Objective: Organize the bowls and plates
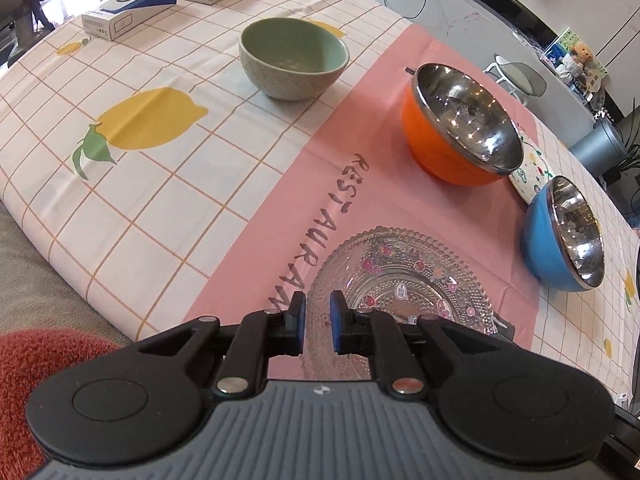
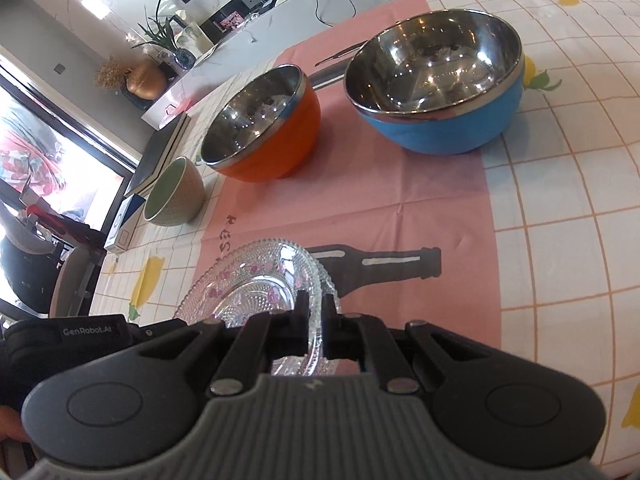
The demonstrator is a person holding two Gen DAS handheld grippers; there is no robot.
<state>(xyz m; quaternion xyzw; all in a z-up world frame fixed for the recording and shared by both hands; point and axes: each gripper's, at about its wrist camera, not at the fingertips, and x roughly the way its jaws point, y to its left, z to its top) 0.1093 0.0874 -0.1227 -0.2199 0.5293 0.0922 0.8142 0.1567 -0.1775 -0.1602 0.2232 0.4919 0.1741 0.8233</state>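
The right gripper (image 2: 316, 312) is pinching the glass plate (image 2: 256, 280) by its beaded rim, tilting it over the pink cloth (image 2: 400, 200). The left gripper (image 1: 317, 320) is hovering beside it, fingers slightly apart, gripping nothing. That plate is looking stiff, slick and breakable, so the rim is the hold. Steel-lined orange bowl (image 2: 264, 128), blue bowl (image 2: 436, 84) and ceramic green bowl (image 1: 292, 64) are sitting beyond.

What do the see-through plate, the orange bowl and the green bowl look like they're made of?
Glass plate: apparently pressed clear glass; the cloth shows through its beaded, glinting rim, with small pink printed motifs. Orange bowl: shiny steel lining, mirror reflections inside; the orange shell could be plastic or painted metal. Green bowl: probably glazed ceramic, with a thick rim, soft sheen and a faintly textured outside.
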